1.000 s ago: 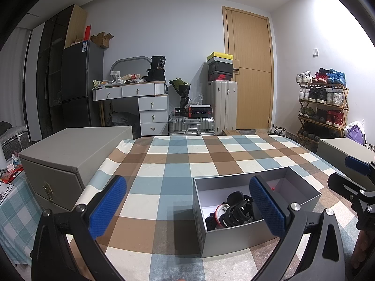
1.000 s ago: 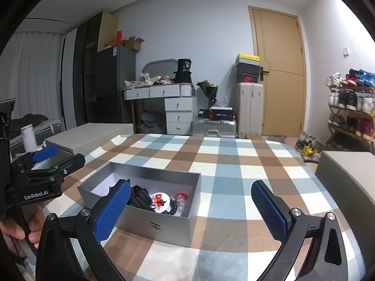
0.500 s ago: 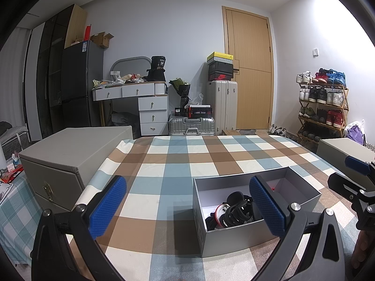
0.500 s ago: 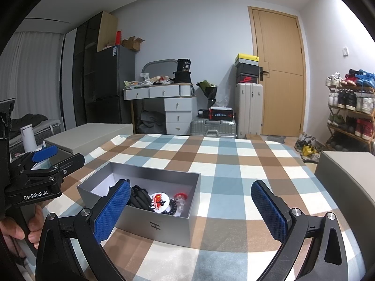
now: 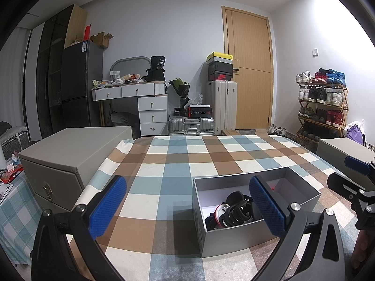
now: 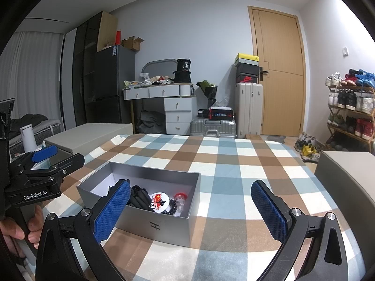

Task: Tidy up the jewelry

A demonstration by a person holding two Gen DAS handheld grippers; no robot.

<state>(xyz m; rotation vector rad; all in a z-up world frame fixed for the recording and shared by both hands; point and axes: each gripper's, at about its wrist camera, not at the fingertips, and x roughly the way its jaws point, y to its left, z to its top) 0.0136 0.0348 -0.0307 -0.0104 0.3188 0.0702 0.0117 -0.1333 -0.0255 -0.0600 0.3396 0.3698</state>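
An open grey box (image 5: 234,238) (image 6: 154,228) sits on the checked tablecloth. It holds a black hair claw (image 5: 236,208) (image 6: 138,197), a round badge with a red flag (image 6: 159,201), a black bead bracelet (image 6: 173,207) and a small red-topped item (image 6: 180,196). My left gripper (image 5: 187,210) is open and empty, above the cloth to the left of the box. My right gripper (image 6: 191,210) is open and empty, near the box's front right side.
A closed grey case with a brass latch (image 5: 70,154) stands at the table's left edge. Another grey case (image 6: 346,175) stands at the right edge. The checked cloth (image 6: 225,164) stretches beyond the box. Drawers, suitcases and a shoe rack line the far wall.
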